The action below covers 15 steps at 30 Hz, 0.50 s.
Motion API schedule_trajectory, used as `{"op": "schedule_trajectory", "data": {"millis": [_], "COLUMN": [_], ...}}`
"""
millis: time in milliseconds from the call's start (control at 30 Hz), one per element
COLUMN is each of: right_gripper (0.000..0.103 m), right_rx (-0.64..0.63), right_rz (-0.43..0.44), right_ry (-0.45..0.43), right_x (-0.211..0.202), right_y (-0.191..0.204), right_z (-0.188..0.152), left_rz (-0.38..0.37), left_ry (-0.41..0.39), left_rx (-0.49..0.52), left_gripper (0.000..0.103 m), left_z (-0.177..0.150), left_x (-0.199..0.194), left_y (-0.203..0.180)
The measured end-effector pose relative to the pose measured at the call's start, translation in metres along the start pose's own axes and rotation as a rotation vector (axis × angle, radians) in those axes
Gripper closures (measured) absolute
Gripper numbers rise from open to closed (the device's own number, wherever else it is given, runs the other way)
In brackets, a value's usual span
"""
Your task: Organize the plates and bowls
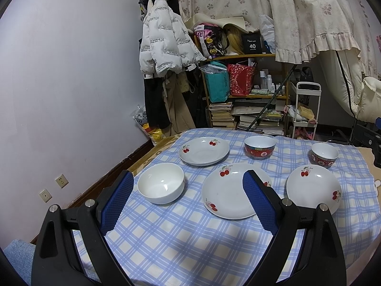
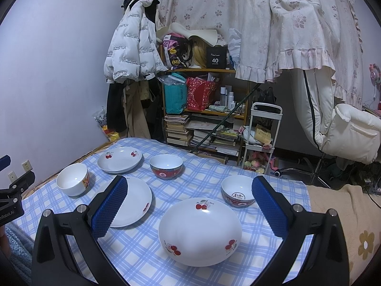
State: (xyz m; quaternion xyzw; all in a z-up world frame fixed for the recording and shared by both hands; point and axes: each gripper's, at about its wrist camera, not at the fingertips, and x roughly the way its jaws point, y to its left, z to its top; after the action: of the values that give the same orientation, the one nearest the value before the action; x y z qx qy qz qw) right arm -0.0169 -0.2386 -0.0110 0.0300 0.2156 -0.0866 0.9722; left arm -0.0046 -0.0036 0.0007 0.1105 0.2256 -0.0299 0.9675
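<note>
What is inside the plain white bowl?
Nothing that shows. The white bowl looks empty, with only shiny light spots on its inside. Its near wall hides a little of the inside. It sits on the blue checked cloth.

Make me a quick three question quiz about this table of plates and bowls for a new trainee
1. How many cherry plates are on the checked tablecloth?
2. True or false: the white bowl is stacked inside a red-patterned bowl.
3. Which gripper has a cherry plate lying between its open fingers: A) left gripper B) right gripper?

Key:
1. Three: far plate, middle plate, near-right plate.
2. False; it stands alone, apart from both red bowls.
3. B.
</note>
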Motion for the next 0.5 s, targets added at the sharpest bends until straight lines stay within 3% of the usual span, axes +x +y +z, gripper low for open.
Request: {"op": "schedule_trajectory", "data": {"millis": [500], "right_gripper": [0.0], "right_rx": [0.001], "right_rz": [0.0], "right_ry": [0.003], "right_x": [-0.0002], "right_y": [-0.0003], "right_z": [0.0007], "left_rz": [-0.001], "left_ry": [0.002], "left_rx": [0.001], "left_gripper": [0.011], "left_z": [0.0002], "left_x": [0.0015], "left_y": [0.0008]}}
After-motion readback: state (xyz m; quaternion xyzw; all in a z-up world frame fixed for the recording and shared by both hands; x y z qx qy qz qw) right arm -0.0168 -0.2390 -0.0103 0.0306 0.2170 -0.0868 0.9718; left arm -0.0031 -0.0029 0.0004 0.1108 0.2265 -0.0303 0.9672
